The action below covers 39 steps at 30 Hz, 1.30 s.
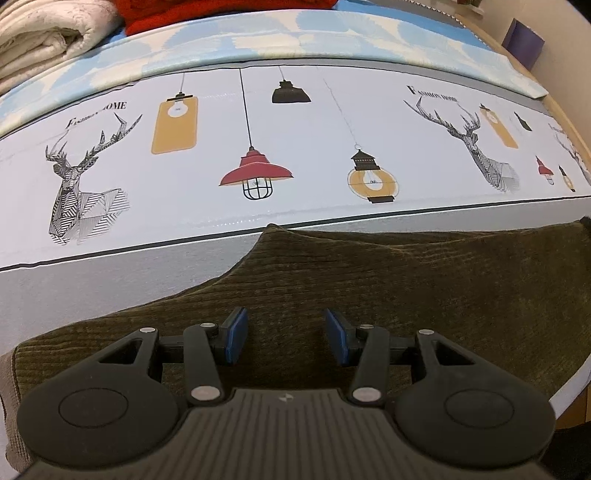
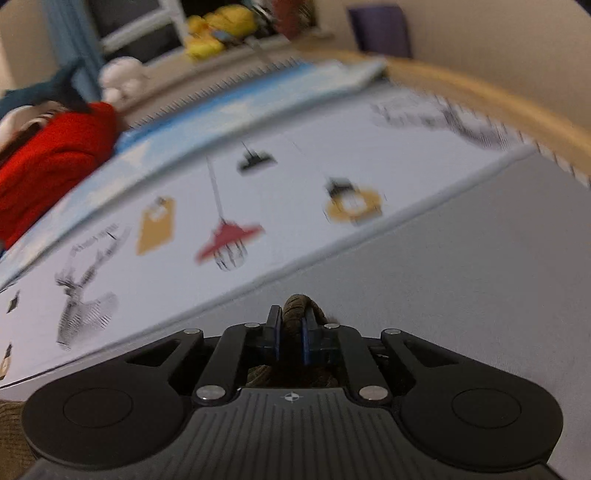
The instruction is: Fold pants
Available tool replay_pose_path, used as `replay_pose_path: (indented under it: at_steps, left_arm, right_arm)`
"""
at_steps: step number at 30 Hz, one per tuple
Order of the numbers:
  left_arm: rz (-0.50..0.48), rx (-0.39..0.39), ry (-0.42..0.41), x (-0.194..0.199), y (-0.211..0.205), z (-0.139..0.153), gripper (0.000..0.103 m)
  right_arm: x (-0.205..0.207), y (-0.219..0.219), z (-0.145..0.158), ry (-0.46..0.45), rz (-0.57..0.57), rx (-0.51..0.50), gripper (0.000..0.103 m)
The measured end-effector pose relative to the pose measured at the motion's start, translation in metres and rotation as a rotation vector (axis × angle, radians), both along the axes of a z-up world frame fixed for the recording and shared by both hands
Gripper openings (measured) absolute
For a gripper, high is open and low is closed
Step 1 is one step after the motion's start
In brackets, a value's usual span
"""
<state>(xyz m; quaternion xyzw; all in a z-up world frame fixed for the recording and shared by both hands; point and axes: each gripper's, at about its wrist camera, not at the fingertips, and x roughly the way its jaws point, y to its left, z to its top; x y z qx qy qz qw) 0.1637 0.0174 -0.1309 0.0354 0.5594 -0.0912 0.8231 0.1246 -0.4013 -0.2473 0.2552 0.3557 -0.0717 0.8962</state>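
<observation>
Dark olive corduroy pants (image 1: pixel 369 288) lie spread on the grey band of a printed sheet, filling the lower half of the left wrist view. Above them hovers my left gripper (image 1: pixel 286 336), its blue pads wide apart with nothing pinched between them. In the right wrist view my right gripper (image 2: pixel 290 339) is shut on a bunched fold of the olive pants (image 2: pixel 295 306), which pokes up between the blue pads. More of the fabric shows under the gripper body and at the lower left corner.
The sheet (image 1: pixel 295 147) is white with lamp and deer prints, then a blue and white patterned band behind. A folded white blanket (image 1: pixel 44 33) and a red garment (image 1: pixel 207 14) lie at the far left. A wooden edge (image 2: pixel 498 96) runs along the right.
</observation>
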Motion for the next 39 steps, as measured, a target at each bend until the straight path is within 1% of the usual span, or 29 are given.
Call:
replay_pose_path:
  at_steps: [1,2,4,7,9,10,11,12,13,14,15,16,17,19,20,21,23,24,25,28,31,35,37,39]
  left_arm:
    - [-0.003,-0.001,0.000,0.000,-0.001,-0.001,0.052]
    - [-0.007,-0.003,-0.001,0.001,-0.002,-0.002,0.052]
    - [-0.015,-0.009,-0.007,0.004,-0.005,-0.002,0.052]
    - [-0.015,-0.042,-0.031,0.012,-0.008,-0.004,0.051]
    - [-0.024,-0.077,-0.030,0.018,-0.012,-0.010,0.048]
    - [-0.035,-0.090,-0.024,0.021,-0.015,-0.015,0.039]
    - [-0.050,-0.090,-0.003,0.025,-0.018,-0.022,0.025]
    - [-0.064,-0.070,0.016,0.029,-0.022,-0.031,0.019]
    - [-0.072,-0.049,0.015,0.033,-0.025,-0.037,0.014]
    - [-0.074,-0.034,0.004,0.038,-0.027,-0.045,0.011]
    - [-0.062,-0.019,-0.004,0.043,-0.026,-0.052,0.009]
    - [-0.025,0.005,-0.015,0.049,-0.022,-0.059,0.003]
    - [0.013,-0.002,-0.023,0.053,-0.018,-0.063,0.002]
    - [0.076,-0.041,-0.017,0.058,-0.014,-0.065,0.002]
    - [0.079,-0.030,-0.016,0.057,-0.016,-0.064,0.002]
    - [0.064,-0.012,-0.018,0.057,-0.019,-0.062,0.002]
    - [0.033,-0.002,-0.022,0.053,-0.026,-0.056,0.010]
    - [0.033,-0.003,-0.024,0.052,-0.027,-0.052,0.011]
    - [0.037,-0.010,-0.027,0.050,-0.027,-0.048,0.014]
    - [0.030,-0.051,-0.048,0.041,-0.029,-0.035,0.016]
    - [0.004,-0.068,-0.078,0.032,-0.034,-0.023,0.022]
    - [-0.014,-0.087,-0.097,0.020,-0.034,-0.010,0.022]
    - [-0.017,-0.096,-0.109,0.014,-0.031,-0.003,0.022]
    - [-0.019,-0.099,-0.115,0.006,-0.027,0.003,0.022]
  right_arm:
    - [0.000,-0.002,-0.004,0.015,-0.023,0.016,0.016]
    - [0.000,-0.004,-0.005,0.025,-0.044,0.029,0.032]
    - [-0.002,-0.010,0.001,0.054,-0.109,0.017,0.047]
    - [-0.019,-0.018,0.018,0.040,-0.205,-0.008,0.047]
    - [-0.035,-0.022,0.028,0.023,-0.240,-0.022,0.047]
    - [-0.044,-0.023,0.035,0.007,-0.247,-0.023,0.047]
    - [-0.051,-0.023,0.040,-0.004,-0.246,-0.024,0.047]
    - [-0.060,-0.024,0.045,-0.016,-0.241,-0.027,0.047]
    - [-0.069,-0.024,0.050,-0.027,-0.234,-0.032,0.047]
    - [-0.077,-0.023,0.054,-0.034,-0.229,-0.034,0.047]
    - [-0.085,-0.022,0.057,-0.037,-0.226,-0.029,0.047]
    - [-0.094,-0.021,0.060,-0.037,-0.223,-0.012,0.047]
    - [-0.102,-0.021,0.062,-0.035,-0.225,0.009,0.048]
    - [-0.120,-0.020,0.062,-0.008,-0.242,0.066,0.048]
    - [-0.129,-0.019,0.062,0.011,-0.256,0.093,0.050]
    - [-0.137,-0.018,0.060,0.029,-0.271,0.118,0.050]
    - [-0.155,-0.017,0.055,0.069,-0.301,0.173,0.051]
    - [-0.163,-0.016,0.052,0.090,-0.320,0.196,0.052]
    - [-0.171,-0.015,0.047,0.116,-0.346,0.222,0.052]
    - [-0.191,-0.013,0.034,0.161,-0.420,0.299,0.052]
    - [-0.202,-0.008,0.019,0.180,-0.465,0.383,0.052]
    - [-0.206,0.001,-0.001,0.191,-0.497,0.512,0.056]
    - [-0.206,0.005,-0.011,0.202,-0.531,0.550,0.056]
    - [-0.205,0.006,-0.017,0.196,-0.556,0.564,0.056]
